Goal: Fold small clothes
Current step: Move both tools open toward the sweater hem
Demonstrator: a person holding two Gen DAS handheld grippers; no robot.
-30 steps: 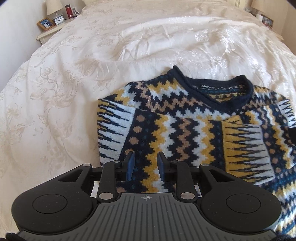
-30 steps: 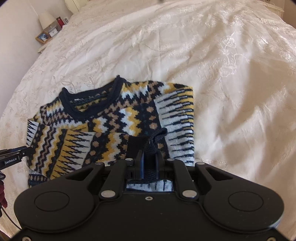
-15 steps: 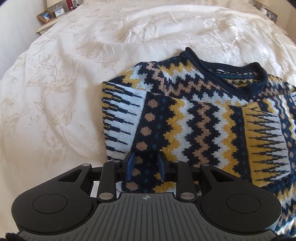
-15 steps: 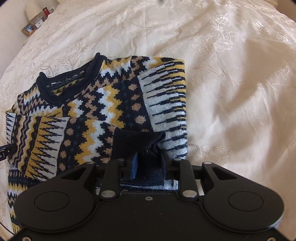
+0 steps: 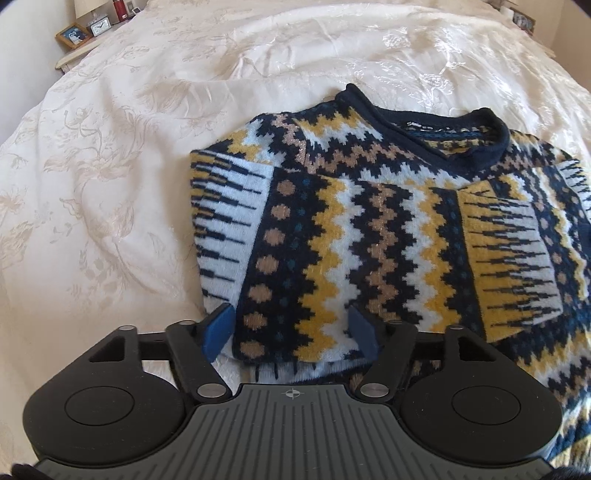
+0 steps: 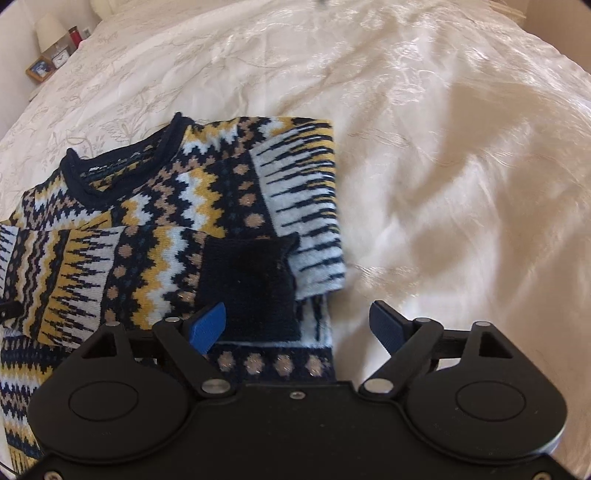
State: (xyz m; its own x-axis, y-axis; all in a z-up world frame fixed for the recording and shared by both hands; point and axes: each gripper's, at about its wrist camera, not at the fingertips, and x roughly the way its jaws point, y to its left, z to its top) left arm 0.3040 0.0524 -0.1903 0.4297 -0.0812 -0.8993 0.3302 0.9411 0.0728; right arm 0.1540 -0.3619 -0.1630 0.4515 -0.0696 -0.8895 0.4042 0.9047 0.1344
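Cream bedspread [image 5: 122,192] with a faint flower pattern covers the whole bed, and on it lies a patterned jumper [image 5: 369,229] in navy, mustard, white and tan zigzags, its dark collar [image 5: 424,125] on the side away from both tongs. Both sleeves are folded in across the chest. Left tongs [image 5: 291,332] sit at the near edge of the jumper with their jaws spread wide, one blue fingertip [image 5: 218,328] on each side of the end of a folded sleeve; whether the tips touch the knit cannot be told. Right tongs [image 6: 297,325] are likewise spread wide apart and grip nothing; their left fingertip [image 6: 207,325] is over the jumper beside a dark navy cuff [image 6: 255,288] that lies flat on the knit just ahead, while the right fingertip [image 6: 384,325] is over bare bedspread past the jumper's side edge. Far ahead and to the left of both tongs, beyond the bed's corner, a bedside table [image 5: 74,55] carries a framed photo [image 5: 74,35], a small clock [image 5: 99,27], a lamp base and a red can [image 5: 119,9]
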